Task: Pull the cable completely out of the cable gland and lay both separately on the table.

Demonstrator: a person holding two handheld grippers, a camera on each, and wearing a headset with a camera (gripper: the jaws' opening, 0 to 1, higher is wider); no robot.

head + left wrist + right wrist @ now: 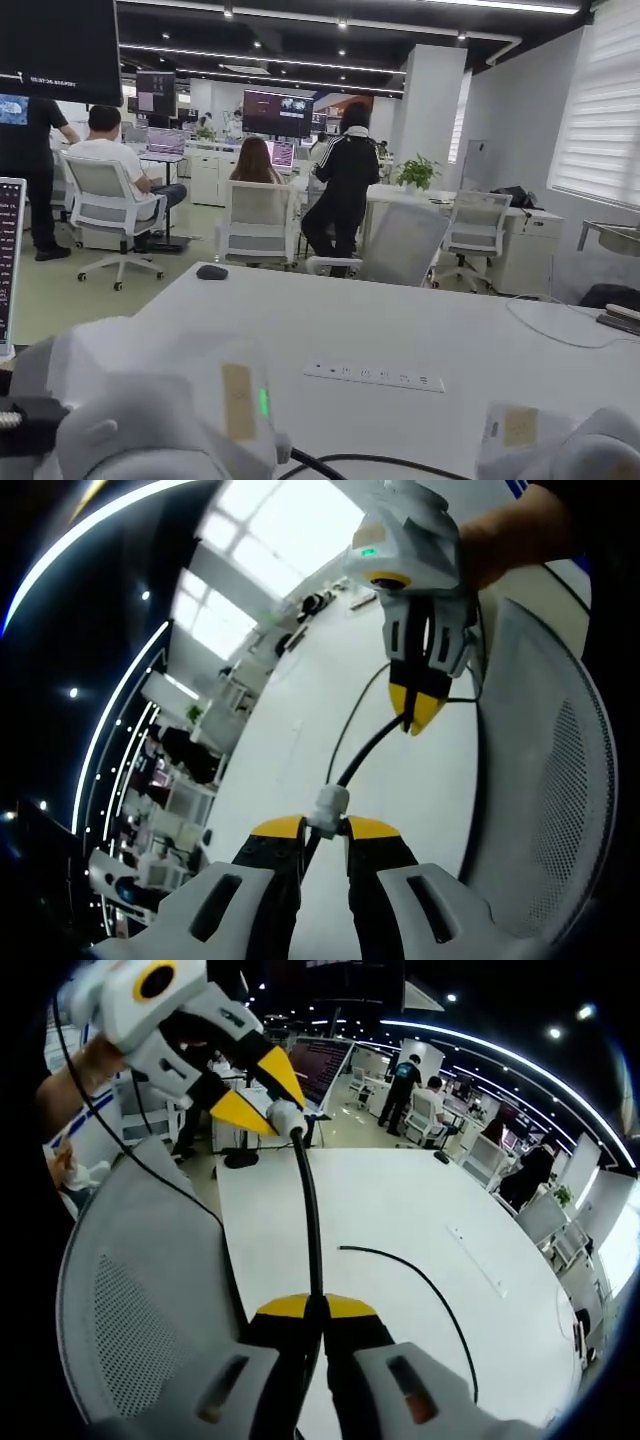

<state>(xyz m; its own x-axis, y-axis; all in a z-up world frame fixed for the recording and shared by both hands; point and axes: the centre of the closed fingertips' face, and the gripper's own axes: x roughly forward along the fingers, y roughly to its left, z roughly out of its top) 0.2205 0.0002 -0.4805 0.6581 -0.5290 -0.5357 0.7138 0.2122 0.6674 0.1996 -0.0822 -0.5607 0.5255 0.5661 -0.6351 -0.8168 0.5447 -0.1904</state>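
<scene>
Stretching between both grippers, the black cable (310, 1210) sits threaded in the white cable gland (328, 805). The left gripper (325, 827) fingertips pinch the gland; the right gripper (312, 1306) fingertips pinch the cable, above the white table (400, 1210).

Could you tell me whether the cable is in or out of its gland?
In: the black cable runs into the white gland, which the left gripper holds; the right gripper clamps the cable.
</scene>
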